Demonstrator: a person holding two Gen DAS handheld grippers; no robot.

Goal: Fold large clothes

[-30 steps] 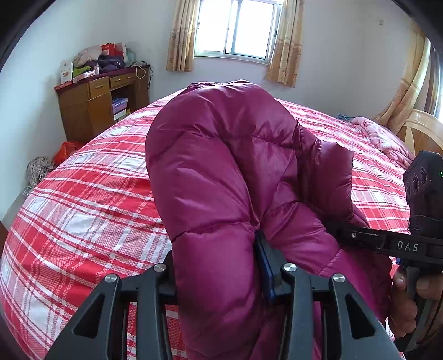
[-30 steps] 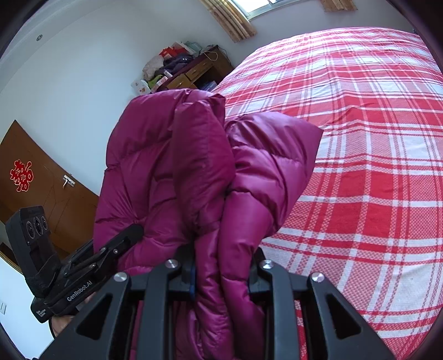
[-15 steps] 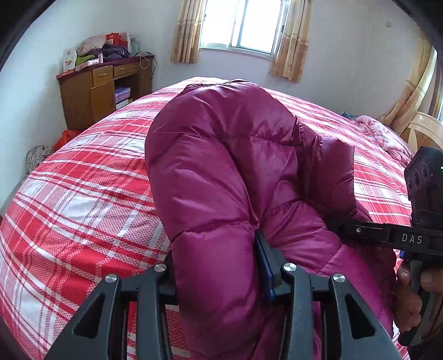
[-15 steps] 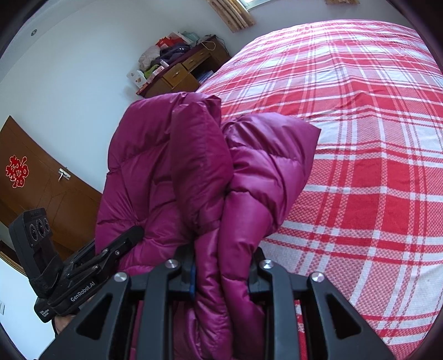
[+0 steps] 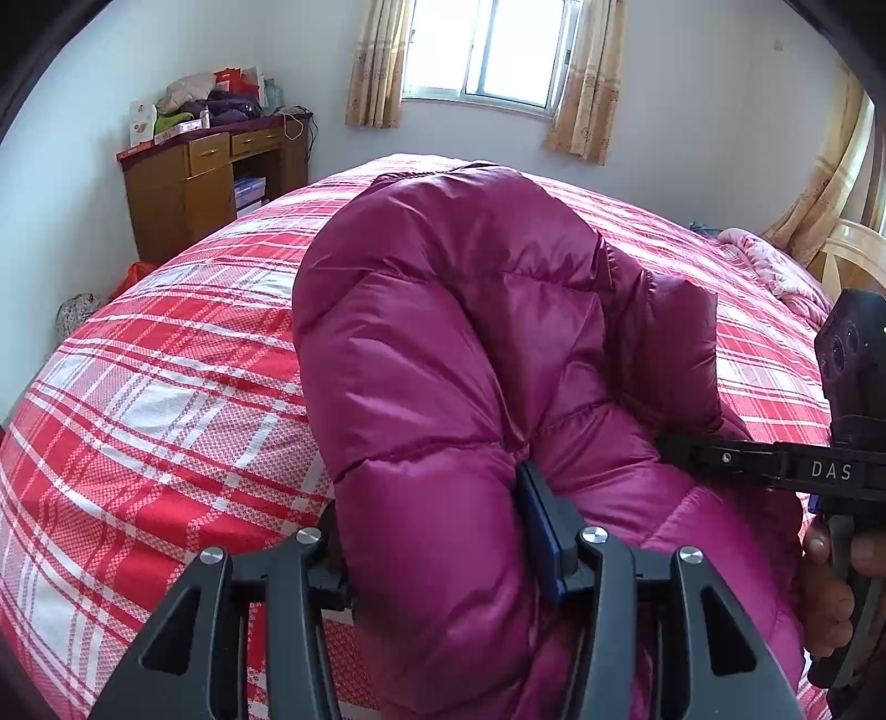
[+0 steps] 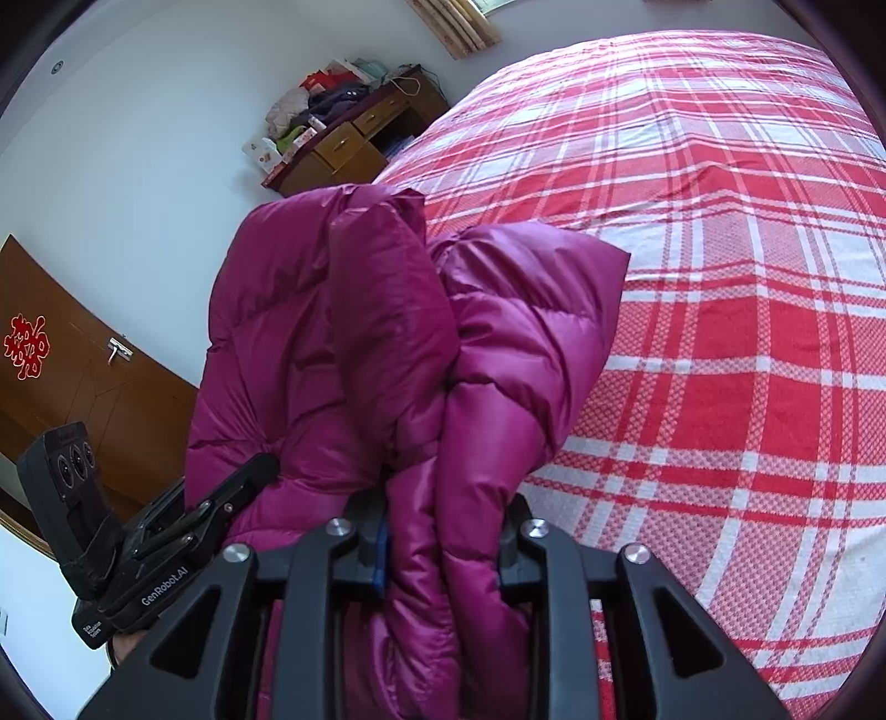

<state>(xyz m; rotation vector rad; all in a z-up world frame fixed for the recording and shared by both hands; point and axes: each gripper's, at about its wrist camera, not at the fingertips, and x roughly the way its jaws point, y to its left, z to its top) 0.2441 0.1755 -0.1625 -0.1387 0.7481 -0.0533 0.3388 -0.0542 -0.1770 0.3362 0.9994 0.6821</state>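
Bed [image 5: 166, 421] with the red and white plaid sheet is taking up most of the room, and it's lying right under and ahead of both tongs. Sitting bunched up over its near edge is the magenta puffer jacket [image 5: 443, 360], puffy and slippery looking, doubled over itself so the long axis is running roughly from one hand across to the other.

Left tongs [image 5: 437, 531] are holding a thick quilted roll of it, but the jaws are opening at this moment, with the fabric between them and the blue pad pressing on it. Right tongs [image 6: 443, 531] are clamping narrow on a pinched fold of the same jacket [image 6: 398, 343], holding firm. Each one is showing up in the other's camera, just beside the bundle, so both hands are about equally near.

My guess is the jacket is going down flat on the sheet next, and the left side is letting go first.

Further back, a wooden desk [image 5: 205, 177] is piled with clothes and boxes against the far wall, a curtained window [image 5: 487, 50] is letting in daylight, and a pink blanket [image 5: 775, 266] is bunching at the bed's far right corner.
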